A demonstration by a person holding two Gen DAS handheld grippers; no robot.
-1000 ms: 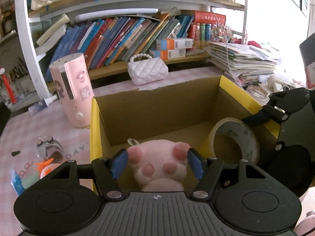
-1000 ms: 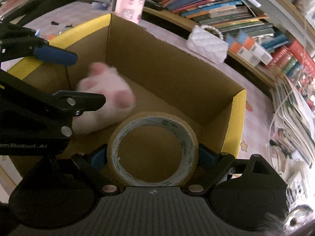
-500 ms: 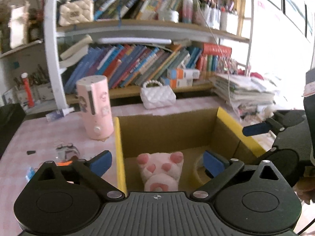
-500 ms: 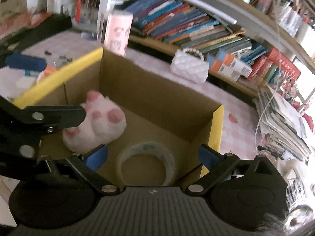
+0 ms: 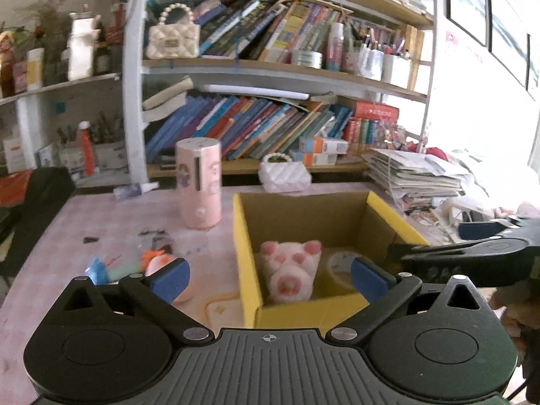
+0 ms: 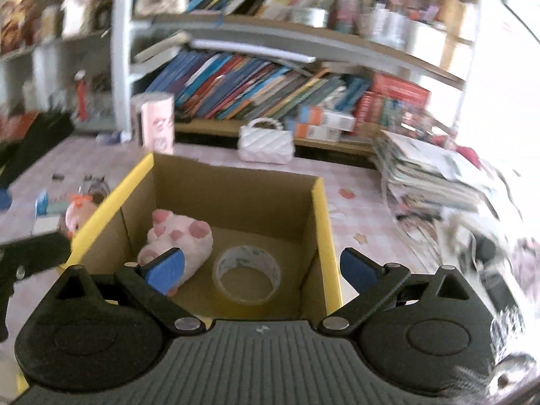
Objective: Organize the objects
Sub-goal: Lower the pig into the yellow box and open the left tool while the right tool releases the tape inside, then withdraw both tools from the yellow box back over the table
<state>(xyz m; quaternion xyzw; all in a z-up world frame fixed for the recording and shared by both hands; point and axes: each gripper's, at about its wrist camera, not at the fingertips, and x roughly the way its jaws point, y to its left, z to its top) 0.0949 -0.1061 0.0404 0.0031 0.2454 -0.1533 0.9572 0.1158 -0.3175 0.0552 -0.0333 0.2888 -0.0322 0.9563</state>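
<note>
An open cardboard box (image 5: 307,209) (image 6: 236,189) with yellow rims stands on the pink table. Inside lie a pink plush paw (image 5: 290,270) (image 6: 179,236) on the left and a roll of tape (image 5: 339,266) (image 6: 248,273) on the right. My left gripper (image 5: 268,278) hangs open above the box's near left corner, nothing between its blue pads. My right gripper (image 6: 261,268) is open too, above the box's near side, with the tape lying free below it. The right gripper's arm shows at the right edge of the left wrist view.
A pink cylinder (image 5: 199,182) and a white quilted purse (image 5: 285,175) stand behind the box. Small toys (image 5: 148,263) lie on the table left of it. A stack of papers (image 5: 415,175) sits to the right. Bookshelves (image 5: 270,125) fill the back.
The left gripper opened off the plush paw and the right off the tape roll; both now lie in the box. Both grippers pulled back and up from the box.
</note>
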